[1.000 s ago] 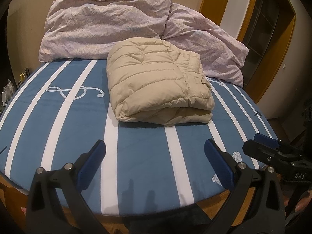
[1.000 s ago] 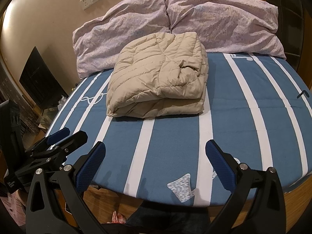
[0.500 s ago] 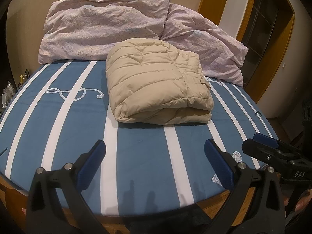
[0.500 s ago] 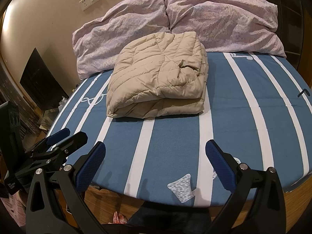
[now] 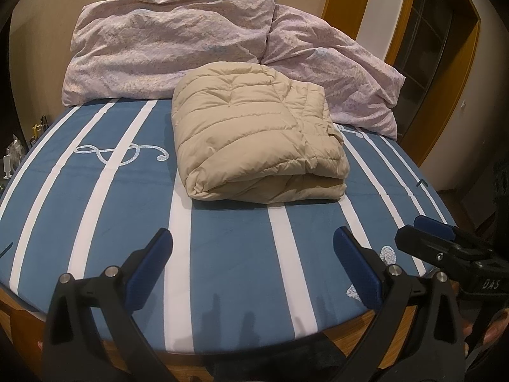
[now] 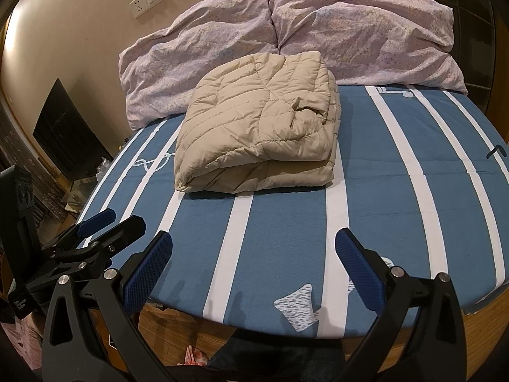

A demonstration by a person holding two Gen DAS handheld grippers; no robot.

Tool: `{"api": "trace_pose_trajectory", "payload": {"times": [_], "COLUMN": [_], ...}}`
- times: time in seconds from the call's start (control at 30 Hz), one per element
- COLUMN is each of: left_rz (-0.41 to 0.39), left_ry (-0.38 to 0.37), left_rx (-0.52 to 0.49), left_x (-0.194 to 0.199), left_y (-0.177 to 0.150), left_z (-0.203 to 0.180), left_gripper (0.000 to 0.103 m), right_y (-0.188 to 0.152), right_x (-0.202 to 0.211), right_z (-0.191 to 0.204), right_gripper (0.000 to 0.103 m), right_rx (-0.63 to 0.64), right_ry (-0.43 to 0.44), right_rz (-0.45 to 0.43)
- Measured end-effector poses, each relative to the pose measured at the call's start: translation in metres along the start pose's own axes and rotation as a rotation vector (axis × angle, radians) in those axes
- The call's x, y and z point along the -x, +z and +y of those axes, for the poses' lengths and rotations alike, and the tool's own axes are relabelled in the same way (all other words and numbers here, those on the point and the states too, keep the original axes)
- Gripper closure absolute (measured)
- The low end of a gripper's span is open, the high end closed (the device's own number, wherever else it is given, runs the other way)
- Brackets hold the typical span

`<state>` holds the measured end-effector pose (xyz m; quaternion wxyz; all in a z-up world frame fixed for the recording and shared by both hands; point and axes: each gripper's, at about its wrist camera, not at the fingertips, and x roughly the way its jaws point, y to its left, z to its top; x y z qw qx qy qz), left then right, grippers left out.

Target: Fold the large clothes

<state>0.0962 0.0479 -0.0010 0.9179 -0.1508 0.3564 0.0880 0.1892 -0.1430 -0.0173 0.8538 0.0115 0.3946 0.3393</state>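
Note:
A beige quilted puffer jacket point(image 5: 254, 133) point(image 6: 257, 137) lies folded into a thick bundle on the blue bed with white stripes point(image 5: 222, 254) point(image 6: 381, 191). My left gripper point(image 5: 253, 248) hovers open over the near edge of the bed, well short of the jacket, holding nothing. My right gripper point(image 6: 254, 248) is open too, at the same near edge, empty. In the left wrist view the right gripper's blue-tipped fingers point(image 5: 429, 226) show at the right edge. The left gripper's fingers point(image 6: 98, 219) appear at the left of the right wrist view.
Two crumpled pink pillows point(image 5: 178, 44) point(image 6: 350, 28) rest against the wall behind the jacket. A wooden bed frame point(image 6: 197, 321) runs under the near edge. A dark screen point(image 6: 66, 133) stands left of the bed, and a wooden door frame point(image 5: 439, 79) is at the right.
Both views have drawn back and risen slightly, so the jacket sits a little farther away. The jacket has not moved and both grippers stay open.

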Motion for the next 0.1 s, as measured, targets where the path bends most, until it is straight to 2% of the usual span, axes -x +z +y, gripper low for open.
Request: {"api": "trace_pose_trajectory", "payload": {"times": [0.1], "left_rz": [0.0], "left_ry": [0.0], "left_rx": [0.0], "left_x": [-0.0001], "left_y": [0.0], "left_z": [0.0001], "left_gripper": [0.003], "right_y": [-0.0008], "right_x": [-0.0002], "right_z": [0.0009], "right_gripper": [0.001], "right_rx": [0.0], "right_ry": [0.0], "right_rz": [0.0]}}
